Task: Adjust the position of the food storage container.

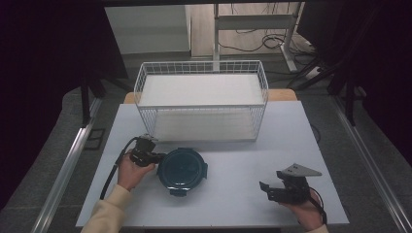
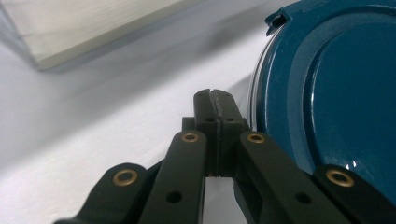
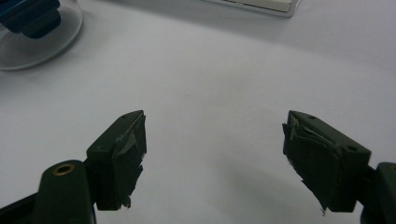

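A round clear container with a dark teal clip-on lid (image 1: 182, 170) sits on the white table, left of centre. My left gripper (image 1: 157, 157) lies against the lid's left edge, held by a hand. In the left gripper view its jaws (image 2: 215, 100) are pressed together with nothing between them, and the teal lid (image 2: 336, 93) is just to their right. My right gripper (image 1: 271, 180) rests near the table's front right, apart from the container. In the right gripper view it (image 3: 215, 126) stands wide open over bare table, with the container (image 3: 32, 32) far off at the upper left.
A white wire basket (image 1: 201, 99) with a pale floor stands at the back middle of the table (image 1: 233, 160). Its base (image 2: 93, 28) lies ahead of the left gripper. Beyond the table are desk legs and cables on the floor.
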The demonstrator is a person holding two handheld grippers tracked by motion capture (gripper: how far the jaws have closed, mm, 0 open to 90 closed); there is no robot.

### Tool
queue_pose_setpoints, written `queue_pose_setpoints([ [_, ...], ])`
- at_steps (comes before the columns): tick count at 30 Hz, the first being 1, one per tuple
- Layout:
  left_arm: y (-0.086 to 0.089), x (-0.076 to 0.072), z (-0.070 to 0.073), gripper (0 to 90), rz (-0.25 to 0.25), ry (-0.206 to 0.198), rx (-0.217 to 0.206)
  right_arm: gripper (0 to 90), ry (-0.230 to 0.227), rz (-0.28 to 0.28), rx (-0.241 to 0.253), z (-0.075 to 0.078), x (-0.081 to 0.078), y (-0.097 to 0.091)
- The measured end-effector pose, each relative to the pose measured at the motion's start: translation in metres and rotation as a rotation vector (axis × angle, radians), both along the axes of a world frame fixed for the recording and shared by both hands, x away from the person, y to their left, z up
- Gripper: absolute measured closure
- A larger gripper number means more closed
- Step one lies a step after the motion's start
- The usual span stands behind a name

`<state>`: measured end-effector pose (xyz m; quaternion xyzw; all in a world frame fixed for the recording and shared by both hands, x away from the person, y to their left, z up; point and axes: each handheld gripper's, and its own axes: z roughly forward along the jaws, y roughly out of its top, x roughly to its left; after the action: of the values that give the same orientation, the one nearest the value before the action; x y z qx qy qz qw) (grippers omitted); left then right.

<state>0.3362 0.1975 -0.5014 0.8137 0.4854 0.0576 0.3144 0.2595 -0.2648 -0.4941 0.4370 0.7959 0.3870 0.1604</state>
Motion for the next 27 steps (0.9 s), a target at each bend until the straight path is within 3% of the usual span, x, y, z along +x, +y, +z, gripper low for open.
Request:
queue_pose_setpoints([
  [9, -0.024, -0.005, 0.0, 90.0, -0.055, -0.002, -0.007, 21.6, -0.004, -0.001, 0.002, 0.001, -0.001, -0.001],
  [14, -0.035, -0.01, 0.0, 90.0, -0.062, -0.006, -0.02, 21.6, -0.003, 0.001, 0.001, 0.001, -0.001, 0.0],
  [27, -0.052, -0.019, -0.001, 90.0, -0.117, 0.014, -0.034, 21.6, 0.0, 0.003, -0.003, 0.0, 0.0, 0.0],
])
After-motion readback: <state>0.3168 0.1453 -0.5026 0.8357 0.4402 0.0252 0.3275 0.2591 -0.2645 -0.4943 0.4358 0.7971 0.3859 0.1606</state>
